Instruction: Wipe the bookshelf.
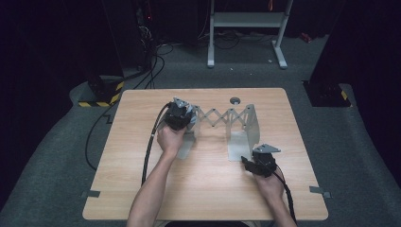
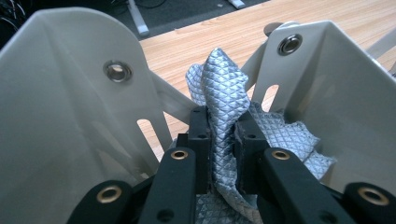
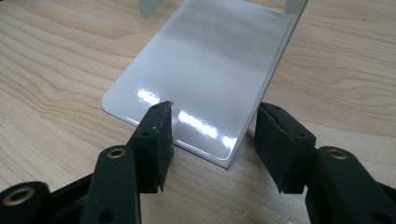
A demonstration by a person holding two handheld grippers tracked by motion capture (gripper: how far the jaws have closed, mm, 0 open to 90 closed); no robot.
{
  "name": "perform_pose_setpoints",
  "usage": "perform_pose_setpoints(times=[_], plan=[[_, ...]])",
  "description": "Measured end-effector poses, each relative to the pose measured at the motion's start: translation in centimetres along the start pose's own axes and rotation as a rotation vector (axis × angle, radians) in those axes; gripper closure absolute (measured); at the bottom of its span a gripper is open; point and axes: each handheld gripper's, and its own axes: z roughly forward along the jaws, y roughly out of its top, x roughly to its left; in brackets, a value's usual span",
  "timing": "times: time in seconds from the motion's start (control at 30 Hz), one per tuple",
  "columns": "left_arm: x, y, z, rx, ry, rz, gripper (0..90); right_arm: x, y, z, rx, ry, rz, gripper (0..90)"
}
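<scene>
A grey quilted cloth [image 2: 224, 88] stands bunched between the two black jaws of my left gripper [image 2: 223, 130], which is shut on it. That gripper [image 1: 182, 116] sits at the left end of a pale grey scissor-link rack [image 1: 227, 116], and the rack's upright plates [image 2: 60, 116] rise on both sides of the cloth. My right gripper [image 3: 215, 126] is open and low over the table. The near corner of the rack's flat shiny base plate [image 3: 205, 70] lies between its fingertips without touching the pads. In the high view this gripper [image 1: 246, 160] is at the front of the rack's right end.
The wooden table [image 1: 203, 189] has bare room in front and at both sides. A small round grey grommet [image 1: 235, 100] sits near its far edge. Cables trail from both grippers. Beyond the table stands a white frame [image 1: 246, 21] on grey carpet.
</scene>
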Motion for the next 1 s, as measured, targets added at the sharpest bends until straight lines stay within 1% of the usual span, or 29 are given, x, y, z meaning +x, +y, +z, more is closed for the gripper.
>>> perform_pose_setpoints(times=[0.13,0.17,0.3,0.4,0.57,0.7,0.73,0.87,0.9,0.93,1.0], plan=[[-0.2,-0.2,0.0,-0.004,0.006,0.013,80.3,0.0,0.0,0.0,0.001,0.0,0.001,47.2],[-0.2,-0.4,0.0,0.0,0.007,0.023,80.4,0.0,0.0,0.0,0.001,0.0,0.001,47.2],[-0.2,-0.8,0.2,-0.006,-0.003,0.008,80.7,0.0,0.0,0.0,0.001,0.0,0.0,47.2],[-0.3,-0.8,0.3,-0.004,-0.001,0.008,80.7,0.0,0.0,0.0,0.0,0.0,0.0,47.2],[-0.6,-1.0,0.3,0.001,0.009,0.034,81.0,0.0,0.0,0.0,0.001,0.0,0.001,47.1],[-0.8,-1.2,0.4,0.0,0.007,0.032,81.0,0.0,0.0,0.0,0.001,-0.001,0.001,47.0],[-0.7,-1.3,0.4,-0.004,0.001,0.023,81.0,0.0,0.0,0.0,0.001,-0.001,0.001,46.9],[-0.6,-1.2,0.2,0.0,-0.011,0.018,80.9,0.0,0.0,0.0,0.001,-0.001,0.001,46.9],[-0.5,-0.9,-0.2,-0.011,-0.031,0.008,80.9,0.0,0.0,0.0,0.001,-0.001,0.001,46.9],[-0.5,-0.9,-0.2,-0.011,-0.031,0.008,80.9,0.0,0.0,0.0,0.001,-0.001,0.001,46.9],[-0.6,-0.4,-1.0,-0.039,-0.04,0.02,80.8,0.0,0.0,0.0,0.001,-0.001,0.0,46.9]])
